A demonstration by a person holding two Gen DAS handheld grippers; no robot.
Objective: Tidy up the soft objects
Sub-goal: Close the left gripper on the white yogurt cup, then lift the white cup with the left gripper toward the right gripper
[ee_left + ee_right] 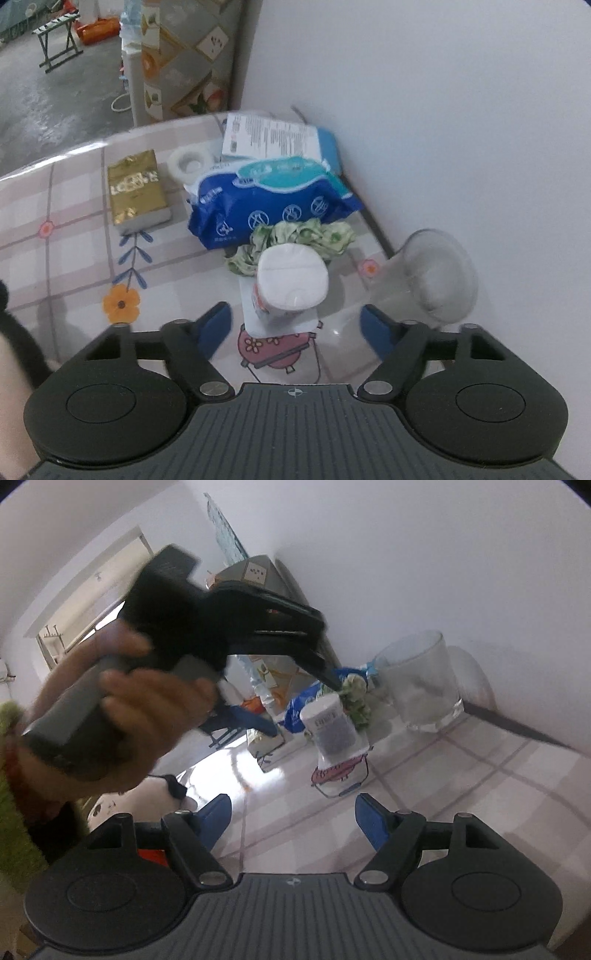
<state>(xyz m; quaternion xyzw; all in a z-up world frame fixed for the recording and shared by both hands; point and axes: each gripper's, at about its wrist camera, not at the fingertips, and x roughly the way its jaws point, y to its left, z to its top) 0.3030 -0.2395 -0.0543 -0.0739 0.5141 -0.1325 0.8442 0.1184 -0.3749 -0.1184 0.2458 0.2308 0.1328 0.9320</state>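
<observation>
Plastic-covered table: pale plaid cloth with flower and cartoon prints; its far edge curves in front of a grey floor, its right edge meets a white wall.
Blue pack: the largest soft thing, a crinkled tissue pack, lying against a printed packet near the wall corner.
Gold pack: flat brick, left of the blue pack, bare cloth around it.
Green cloth: crumpled, floral, just behind the white roll.
White roll: wrapped, upright, centre of the table, in front of the left gripper's fingers.
Glass cup: clear, just beside the wall.
Left gripper: jaws apart, nothing between them.
Right gripper: jaws wide, nothing between them.
Right wrist view only: a hand grasping the left gripper's handle from above the table.
Left wrist view only: a folding stool well beyond the table.
</observation>
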